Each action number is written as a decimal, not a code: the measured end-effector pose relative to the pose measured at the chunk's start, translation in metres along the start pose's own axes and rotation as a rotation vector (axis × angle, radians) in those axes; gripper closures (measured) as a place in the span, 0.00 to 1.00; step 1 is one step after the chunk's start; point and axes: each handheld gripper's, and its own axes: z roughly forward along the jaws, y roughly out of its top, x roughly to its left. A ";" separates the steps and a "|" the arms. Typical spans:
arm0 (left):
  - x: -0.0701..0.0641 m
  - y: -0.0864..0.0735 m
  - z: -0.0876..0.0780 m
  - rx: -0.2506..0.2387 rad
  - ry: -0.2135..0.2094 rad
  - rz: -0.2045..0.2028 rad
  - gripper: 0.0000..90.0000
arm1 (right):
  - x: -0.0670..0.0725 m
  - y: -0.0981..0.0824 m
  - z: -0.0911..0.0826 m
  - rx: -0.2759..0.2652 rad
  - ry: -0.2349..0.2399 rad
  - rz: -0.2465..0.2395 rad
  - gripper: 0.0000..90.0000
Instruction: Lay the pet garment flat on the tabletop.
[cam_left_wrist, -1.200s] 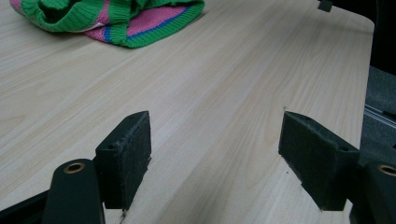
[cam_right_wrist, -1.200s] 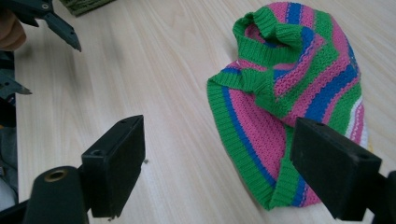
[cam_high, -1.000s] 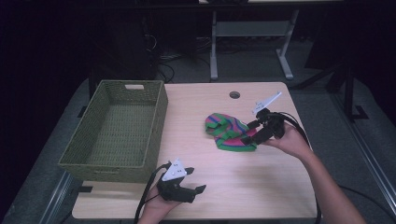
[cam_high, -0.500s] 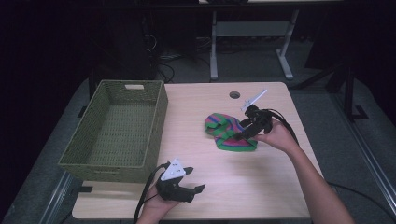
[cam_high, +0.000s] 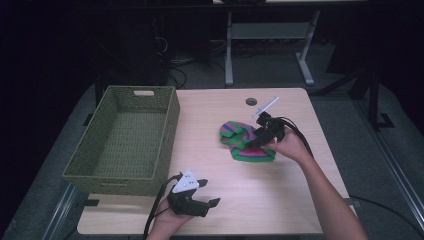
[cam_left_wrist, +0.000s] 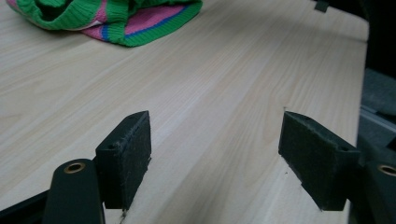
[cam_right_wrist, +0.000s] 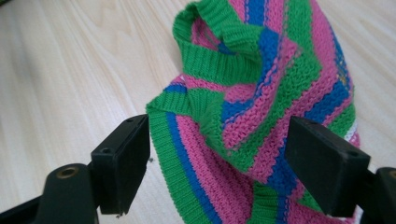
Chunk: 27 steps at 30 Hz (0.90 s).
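— Take it from the big things down. What's out there?

— The pale wood surface (cam_high: 300, 200), with a green woven basket (cam_high: 115, 182) standing on its left half, nothing inside it that I can see. Right of the middle lies a striped knit (cam_high: 235, 135), green, pink and blue, crumpled in a heap and well apart from the basket.

— And the person's hands?

— The right tool (cam_high: 252, 142) is the one to watch. A second ago it hung off the knit's right edge; since then it has slid in leftward and tipped down, and now its tip is over the cloth. From the right gripper view the right tool (cam_right_wrist: 217, 163) has its jaws spread wide, one on each side of a fold of the striped knit (cam_right_wrist: 261, 84), with nothing pinched yet.

— So it hasn't got hold of it?

— No. The cloth is flat on the wood. I'd say the reach is done and the squeeze comes next, likely to carry the knit to the basket, though that's my guess.

— The other one?

— The left tool (cam_high: 207, 205) hasn't budged, low at the near edge. Its own view shows the left tool (cam_left_wrist: 215, 163) gaping wide over bare wood, gripping nothing, the striped knit (cam_left_wrist: 126, 18) far ahead.
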 end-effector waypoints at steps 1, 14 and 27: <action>0.000 0.000 0.000 0.000 0.000 0.000 0.28 | 0.000 0.000 0.000 0.000 0.000 0.000 0.25; 0.000 0.000 0.001 0.001 0.006 0.011 0.28 | -0.004 0.003 0.031 0.051 -0.043 0.048 0.32; -0.002 0.000 0.004 0.019 0.010 0.029 0.28 | 0.015 -0.001 0.045 0.086 -0.236 -0.027 0.47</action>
